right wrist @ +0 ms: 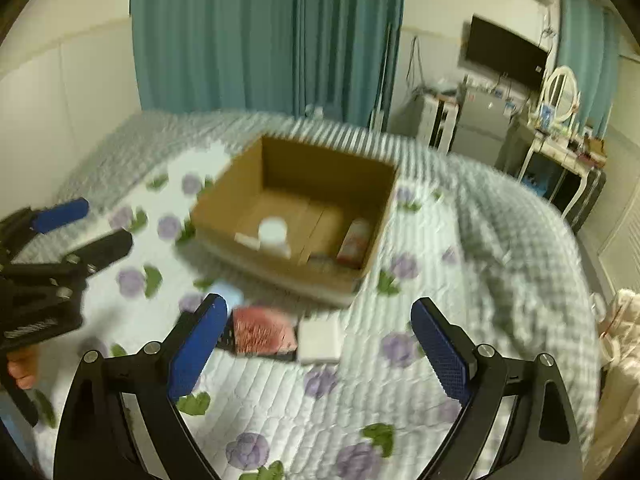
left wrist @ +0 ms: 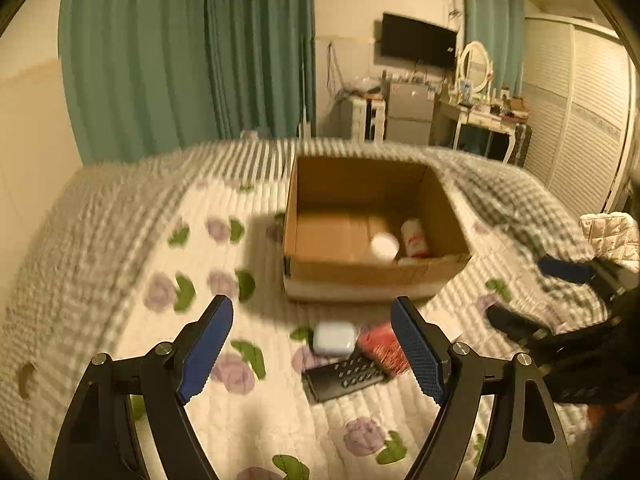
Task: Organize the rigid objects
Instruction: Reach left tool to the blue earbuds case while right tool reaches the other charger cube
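Red box (right wrist: 262, 334) between right fingers (right wrist: 198, 346)

Black gripper (left wrist: 312, 344) frames, blue textured fingers (left wrist: 206, 354), silver screws.

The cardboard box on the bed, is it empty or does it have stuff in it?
Not empty. The cardboard box is open-topped and holds a white-capped container and a red-and-white bottle on its floor.

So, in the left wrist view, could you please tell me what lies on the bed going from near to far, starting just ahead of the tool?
Black patterned box → white case → cardboard box, holding a white-capped bottle and a red-and-white bottle.
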### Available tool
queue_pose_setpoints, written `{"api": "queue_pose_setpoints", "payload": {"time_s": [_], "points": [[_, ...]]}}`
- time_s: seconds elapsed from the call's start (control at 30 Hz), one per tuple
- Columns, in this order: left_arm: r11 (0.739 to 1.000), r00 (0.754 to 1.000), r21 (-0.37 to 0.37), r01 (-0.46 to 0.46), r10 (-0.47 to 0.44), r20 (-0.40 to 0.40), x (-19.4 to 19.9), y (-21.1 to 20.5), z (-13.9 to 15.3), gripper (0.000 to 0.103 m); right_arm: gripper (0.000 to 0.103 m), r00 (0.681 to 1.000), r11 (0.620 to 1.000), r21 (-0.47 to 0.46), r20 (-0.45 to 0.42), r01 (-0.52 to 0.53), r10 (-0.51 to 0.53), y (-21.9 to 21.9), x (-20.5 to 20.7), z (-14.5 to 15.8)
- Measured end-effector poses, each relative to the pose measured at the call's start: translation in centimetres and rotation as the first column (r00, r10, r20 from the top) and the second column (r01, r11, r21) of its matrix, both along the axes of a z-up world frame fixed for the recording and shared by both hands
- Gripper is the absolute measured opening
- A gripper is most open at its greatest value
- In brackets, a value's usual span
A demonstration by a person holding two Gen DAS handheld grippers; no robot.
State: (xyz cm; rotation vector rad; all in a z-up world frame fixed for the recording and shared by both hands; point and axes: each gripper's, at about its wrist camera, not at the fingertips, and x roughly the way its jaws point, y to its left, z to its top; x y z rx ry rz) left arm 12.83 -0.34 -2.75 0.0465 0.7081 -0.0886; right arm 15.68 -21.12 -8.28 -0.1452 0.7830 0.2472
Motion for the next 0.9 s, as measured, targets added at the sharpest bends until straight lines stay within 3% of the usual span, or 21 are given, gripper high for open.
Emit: {"api": "queue_pose_setpoints", "payload": {"time_s": [0.13,0.23,0.53,0.63,0.7,0.9], "points": [[0.999,0.998,0.028,-0.032,0.033,-0.049,1.8,0.9,-3.9,0.084,0.094,0.993,0.999,0.017,-0.108,-0.052,0.053,1.7,2.5,-5.3],[0.999,0.994,0.013,-0.043,0.044,-0.098,3.1,1.4,-5.8,0.084,0.094,0.987,0.999,-0.036,-0.158,-0.041,0.035,2.4,4.3,-8.4],[0.998,0.985,0.064,-0.023,0.034,-0.171,5.8,-0.8,-8.8,0.084,0.092,0.948,0.987,-0.037,-0.276,0.153,-0.158,-2.2,7.4,-12.8],[0.997,0.981,0.074,-0.013,0.027,-0.192,6.4,-1.5,-9.4,0.084,0.072,0.947,0.991,0.007,-0.295,0.132,-0.124,-2.8,7.9,-13.1],[0.998,0.977,0.067,0.002,0.013,-0.211,6.8,-1.9,-9.8,0.084,0.052,0.95,0.995,0.027,-0.301,0.095,-0.082,-2.3,8.1,-13.2],[0.994,0.961,0.11,-0.004,0.034,-0.274,7.9,-2.3,-11.6,0.082,0.051,0.949,0.995,0.029,-0.304,0.097,-0.084,-1.9,8.0,-13.1]]}}
